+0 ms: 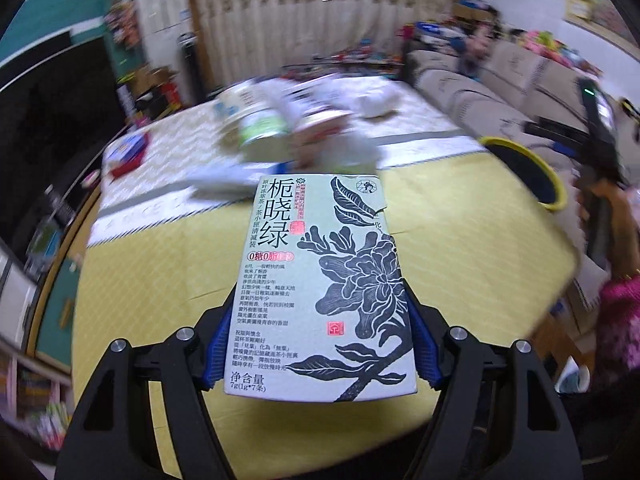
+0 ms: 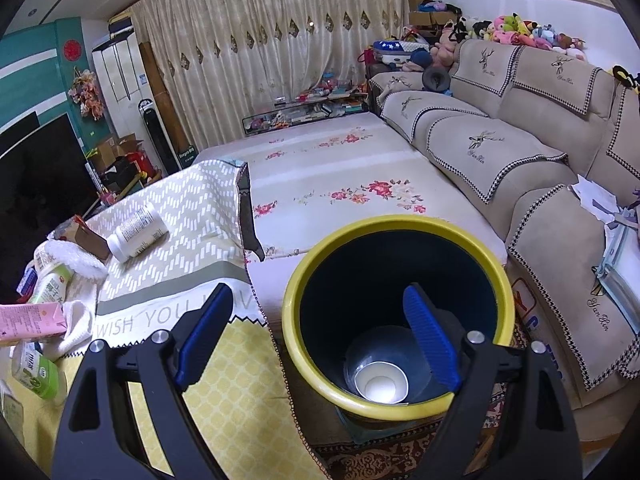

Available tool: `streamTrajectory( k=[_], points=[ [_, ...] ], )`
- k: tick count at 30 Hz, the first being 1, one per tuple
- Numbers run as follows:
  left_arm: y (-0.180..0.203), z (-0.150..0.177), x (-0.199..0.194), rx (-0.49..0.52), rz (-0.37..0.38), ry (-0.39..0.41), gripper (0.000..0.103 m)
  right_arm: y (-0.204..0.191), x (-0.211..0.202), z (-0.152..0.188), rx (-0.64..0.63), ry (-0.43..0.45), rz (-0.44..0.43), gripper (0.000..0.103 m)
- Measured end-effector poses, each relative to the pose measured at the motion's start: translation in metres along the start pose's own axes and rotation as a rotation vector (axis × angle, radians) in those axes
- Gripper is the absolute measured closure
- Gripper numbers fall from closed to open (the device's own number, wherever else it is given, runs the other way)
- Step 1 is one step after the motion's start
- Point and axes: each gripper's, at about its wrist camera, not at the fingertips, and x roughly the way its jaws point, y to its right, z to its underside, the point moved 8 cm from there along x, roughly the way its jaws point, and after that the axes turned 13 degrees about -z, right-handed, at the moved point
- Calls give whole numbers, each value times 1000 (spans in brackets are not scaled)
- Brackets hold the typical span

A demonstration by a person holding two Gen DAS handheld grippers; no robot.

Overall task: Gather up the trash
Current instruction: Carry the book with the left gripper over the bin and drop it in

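My left gripper (image 1: 320,340) is shut on a pale green tea box (image 1: 320,280) printed with black flowers and holds it above the yellow tablecloth. A yellow-rimmed dark bin (image 1: 528,172) stands off the table's right side. In the right wrist view the bin (image 2: 396,312) is right below my right gripper (image 2: 316,336), which is open and empty, its right finger over the bin's mouth. A clear plastic cup and a white paper cup (image 2: 380,384) lie at the bin's bottom.
More trash lies on the table: a white pill bottle (image 2: 138,232), green drink cartons (image 2: 34,368), a pink carton (image 2: 28,320), white tissue (image 2: 80,316). A beige sofa (image 2: 520,152) stands at the right. The other gripper and hand (image 1: 600,184) show at the left view's right edge.
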Motion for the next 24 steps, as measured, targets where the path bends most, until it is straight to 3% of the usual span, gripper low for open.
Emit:
streamTrajectory(
  k=[9, 15, 24],
  points=[
    [103, -48, -5, 172, 242, 53, 31, 16, -41, -7, -13, 54, 21, 20],
    [184, -91, 8, 285, 354, 63, 31, 45, -79, -15, 13, 118, 56, 20],
    [312, -145, 52, 399, 422, 25, 31, 99, -139, -28, 80, 236, 152, 17]
  ],
)
